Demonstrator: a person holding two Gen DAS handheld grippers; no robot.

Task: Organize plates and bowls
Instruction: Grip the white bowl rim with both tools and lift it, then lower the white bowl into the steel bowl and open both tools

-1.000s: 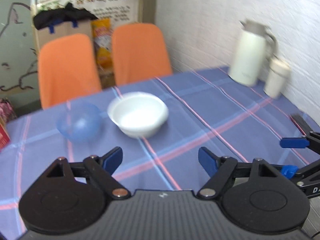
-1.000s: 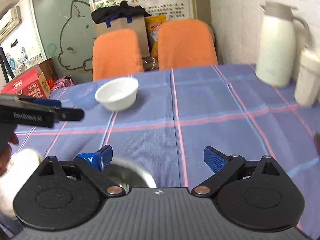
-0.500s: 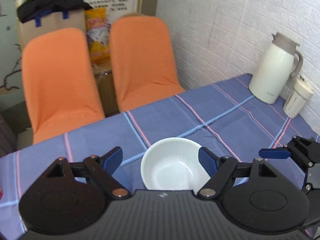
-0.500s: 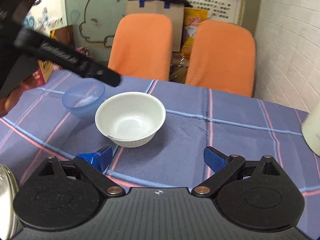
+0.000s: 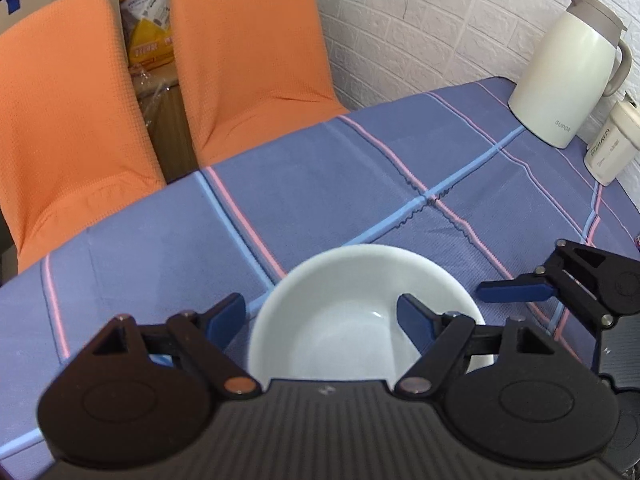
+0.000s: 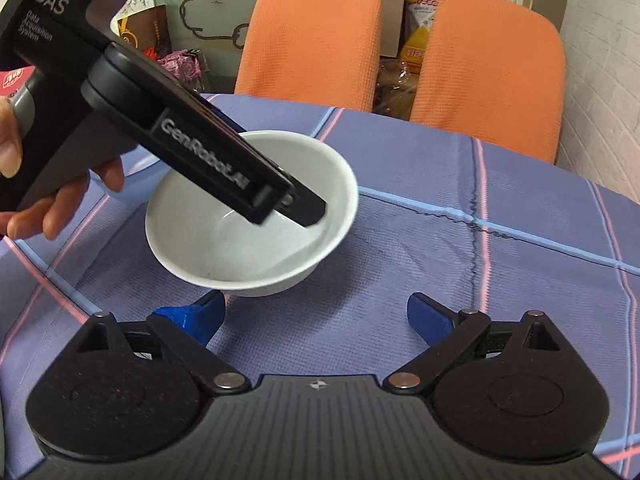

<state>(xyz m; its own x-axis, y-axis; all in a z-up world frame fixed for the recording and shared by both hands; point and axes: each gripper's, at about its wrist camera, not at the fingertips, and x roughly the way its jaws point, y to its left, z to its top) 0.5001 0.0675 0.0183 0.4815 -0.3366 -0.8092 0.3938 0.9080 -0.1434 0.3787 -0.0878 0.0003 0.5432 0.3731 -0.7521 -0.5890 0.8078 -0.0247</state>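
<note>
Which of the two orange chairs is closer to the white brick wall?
The right-hand orange chair, which stands next to the brick wall; the other orange chair stands further left, beyond the yellow bag.

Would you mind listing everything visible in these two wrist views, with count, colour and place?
bowl: one, white, on the tablecloth, under the left gripper
tablecloth: one, blue-purple with pink and light-blue stripes, covering the table
chairs: two, orange, side by side at the far edge of the table
jug: one, cream with a grey lid, far right by the brick wall
small container: one, cream, just right of the jug
snack bag: one, yellow, behind and between the chairs
hand: one, at the left edge of the right wrist view, holding the left gripper's handle
left gripper: black with blue pads, open, one finger inside the bowl
right gripper: black with blue pads, open, just short of the bowl
</note>
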